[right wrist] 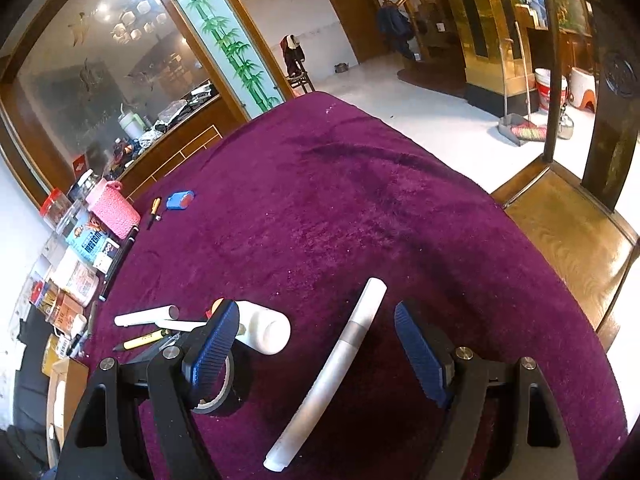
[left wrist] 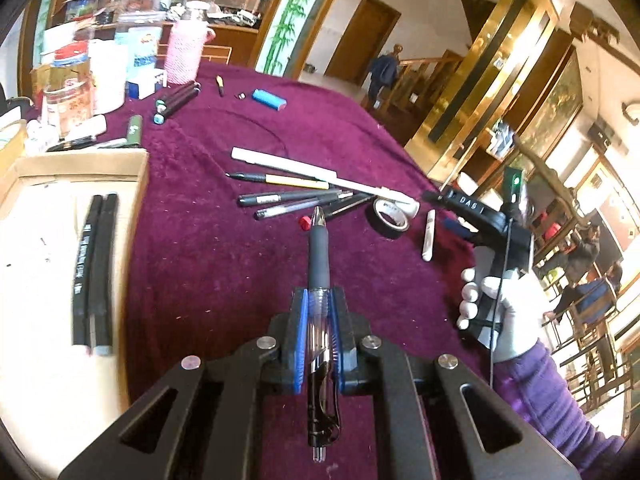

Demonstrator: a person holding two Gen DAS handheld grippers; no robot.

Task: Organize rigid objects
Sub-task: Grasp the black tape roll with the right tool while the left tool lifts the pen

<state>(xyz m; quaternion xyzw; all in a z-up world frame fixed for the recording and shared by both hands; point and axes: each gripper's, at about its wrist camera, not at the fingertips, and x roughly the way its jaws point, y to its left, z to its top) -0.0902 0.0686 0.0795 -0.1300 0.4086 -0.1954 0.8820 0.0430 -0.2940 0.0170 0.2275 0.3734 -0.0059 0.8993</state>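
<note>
My left gripper is shut on a clear pen with a grey grip, held above the purple tablecloth, tip pointing forward. Ahead lies a pile of pens, a long white stick and a black tape roll. A cardboard box at the left holds two black markers. My right gripper is open, its jaws on either side of a white-and-silver pen lying on the cloth; that pen also shows in the left wrist view. The right gripper shows there too, held by a gloved hand.
A white cylinder and the tape roll lie by my right gripper's left finger. A blue object, dark markers, a pink woven holder and jars and boxes crowd the table's far left. A wooden chair stands beyond the table edge.
</note>
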